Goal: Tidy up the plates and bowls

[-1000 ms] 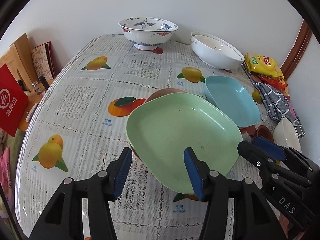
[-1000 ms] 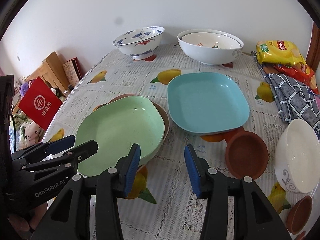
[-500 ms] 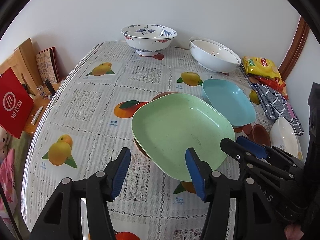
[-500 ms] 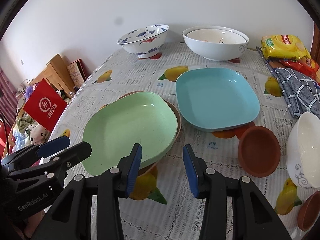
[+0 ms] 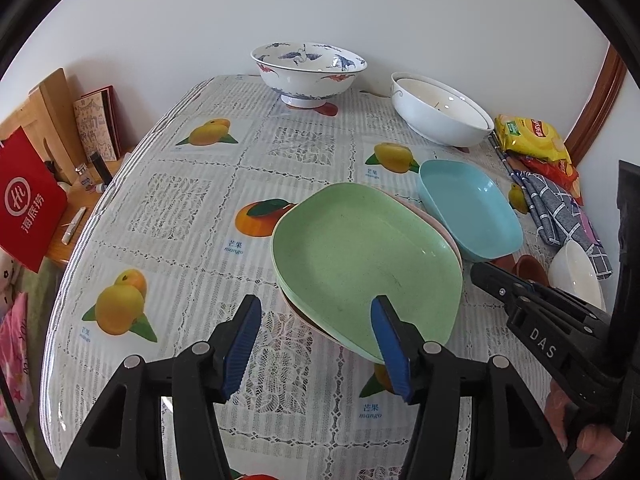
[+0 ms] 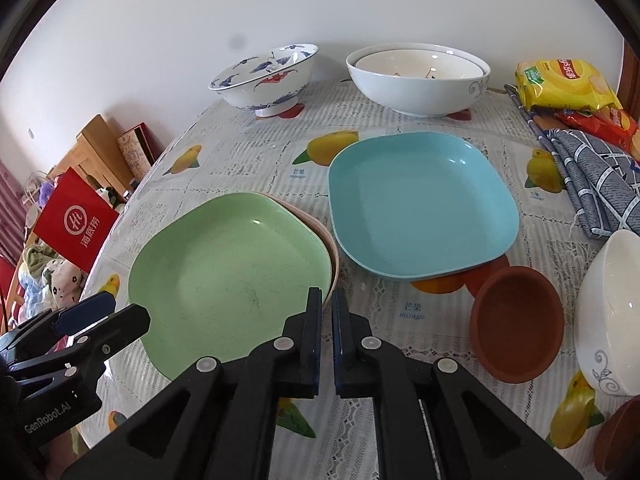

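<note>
A green square plate [image 5: 368,264] [image 6: 232,276] lies stacked on a pinkish plate [image 6: 326,240] in the middle of the table. A light blue plate [image 6: 420,204] [image 5: 468,208] lies to its right. My left gripper [image 5: 316,344] is open and empty, above the near edge of the green plate. My right gripper [image 6: 327,320] is shut and empty, just above the green plate's near right corner; it also shows in the left wrist view [image 5: 520,296]. A small brown dish [image 6: 516,328] and a white bowl [image 6: 612,312] sit at the right.
A blue-patterned bowl [image 6: 268,76] and nested white bowls [image 6: 416,76] stand at the back by the wall. Snack bags [image 6: 568,84] and a checked cloth [image 6: 592,176] lie at the right edge. A side table with a red bag [image 5: 28,204] stands left of the table.
My right gripper has closed from open to shut. Both grippers have pulled back and risen slightly from the green plate. The plates have not moved.
</note>
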Available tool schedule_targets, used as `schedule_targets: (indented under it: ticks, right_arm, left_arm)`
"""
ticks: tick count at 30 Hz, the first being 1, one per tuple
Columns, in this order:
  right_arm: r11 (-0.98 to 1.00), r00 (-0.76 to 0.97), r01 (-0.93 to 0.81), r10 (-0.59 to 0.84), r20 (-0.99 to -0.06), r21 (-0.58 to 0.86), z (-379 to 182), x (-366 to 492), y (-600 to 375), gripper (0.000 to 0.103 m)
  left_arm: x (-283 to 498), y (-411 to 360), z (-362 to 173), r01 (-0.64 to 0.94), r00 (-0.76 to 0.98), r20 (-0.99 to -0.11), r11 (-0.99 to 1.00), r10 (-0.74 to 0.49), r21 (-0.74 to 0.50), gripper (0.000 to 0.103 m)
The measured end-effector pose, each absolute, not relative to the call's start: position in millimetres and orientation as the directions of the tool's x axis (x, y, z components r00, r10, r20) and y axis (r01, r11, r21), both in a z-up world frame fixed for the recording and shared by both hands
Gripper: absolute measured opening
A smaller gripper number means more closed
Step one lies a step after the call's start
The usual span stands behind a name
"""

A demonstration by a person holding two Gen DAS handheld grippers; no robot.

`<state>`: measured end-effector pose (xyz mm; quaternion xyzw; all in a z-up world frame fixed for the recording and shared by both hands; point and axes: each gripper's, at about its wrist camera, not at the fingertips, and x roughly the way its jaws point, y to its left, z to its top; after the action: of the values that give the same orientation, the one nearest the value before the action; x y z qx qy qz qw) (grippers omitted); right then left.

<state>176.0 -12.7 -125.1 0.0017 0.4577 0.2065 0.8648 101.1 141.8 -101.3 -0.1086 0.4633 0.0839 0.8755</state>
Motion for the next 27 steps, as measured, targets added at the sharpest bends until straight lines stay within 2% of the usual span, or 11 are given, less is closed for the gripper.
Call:
schedule_targets:
  ticks: [3, 5, 8, 13, 16, 18, 20, 24, 27]
  right_arm:
    - [0.919, 0.513, -0.344, 0.358, -0.78, 0.195, -116.0, 174.3, -24.0, 0.012]
    - [0.923, 0.526, -0.333, 0.351, -0.775, 0.192, -109.4, 173.4, -32.5, 0.024]
    - [0.933, 0.556, -0.317, 0.329, -0.763, 0.171, -100.1, 169.7, -46.7, 0.033]
    - [0.941, 0.58, -0.303, 0.308, -0.755, 0.151, -91.7, 163.0, -66.0, 0.035]
    - [0.942, 0.583, -0.295, 0.308, -0.752, 0.157, -90.3, 161.2, -74.5, 0.035]
    - [0.943, 0.585, -0.293, 0.307, -0.751, 0.158, -89.8, 161.2, -78.0, 0.038]
    - [0.946, 0.593, -0.285, 0.303, -0.746, 0.158, -89.1, 161.7, -81.9, 0.044]
    - [0.949, 0.605, -0.276, 0.293, -0.74, 0.15, -86.8, 165.3, -88.0, 0.046]
    - [0.956, 0.618, -0.263, 0.273, -0.737, 0.134, -83.6, 168.0, -90.8, 0.051]
  left_arm:
    - [105.1, 137.4, -101.7, -0.237, 0.558, -0.829, 0.965, 0.04, -0.113, 0.055]
    - [108.6, 133.3, -105.2, -0.224, 0.554, -0.832, 0.968, 0.028, -0.116, 0.055]
    - [112.7, 129.3, -116.4, -0.23, 0.53, -0.848, 0.965, 0.016, -0.125, 0.055]
    - [116.9, 126.1, -126.8, -0.244, 0.515, -0.857, 0.961, 0.017, -0.128, 0.055]
    - [119.2, 124.2, -124.3, -0.254, 0.52, -0.852, 0.964, 0.065, -0.082, 0.055]
    - [120.2, 123.5, -120.5, -0.263, 0.525, -0.845, 0.964, 0.105, -0.044, 0.055]
    - [121.7, 125.9, -116.7, -0.262, 0.53, -0.843, 0.963, 0.092, -0.06, 0.056]
    - [122.4, 127.7, -107.3, -0.264, 0.546, -0.833, 0.962, 0.093, -0.065, 0.056]
    - [122.8, 126.4, -97.7, -0.261, 0.559, -0.823, 0.963, 0.098, -0.063, 0.056]
